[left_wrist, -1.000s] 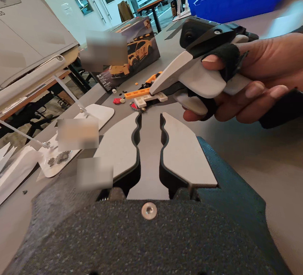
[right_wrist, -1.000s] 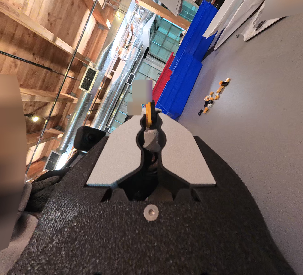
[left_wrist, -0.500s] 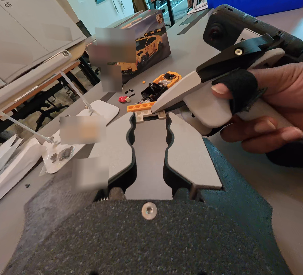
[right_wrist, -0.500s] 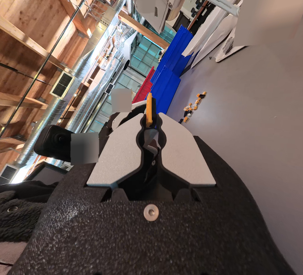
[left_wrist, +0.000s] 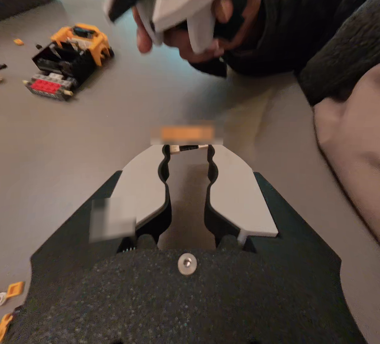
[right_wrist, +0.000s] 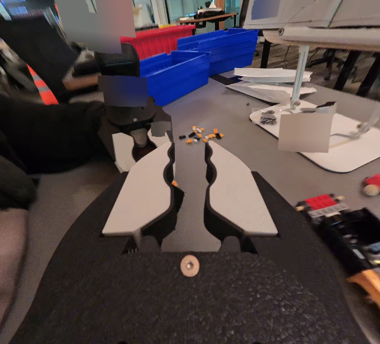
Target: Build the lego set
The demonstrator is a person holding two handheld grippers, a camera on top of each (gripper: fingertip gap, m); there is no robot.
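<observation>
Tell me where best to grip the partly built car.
Probably the black middle section of the partly built car, jaws across its two long flat sides, coming from above; the orange end flares and the red-plated end sits low.

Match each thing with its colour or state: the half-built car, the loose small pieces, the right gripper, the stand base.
Things:
1. half-built car
2. loose small pieces
3. right gripper
4. stand base

Colour or state:
A. white, lying flat
B. jaws open
C. black body with an orange end and a red plate
D. scattered, mostly orange and black

Pairs: 1-C, 2-D, 3-B, 4-A
</observation>
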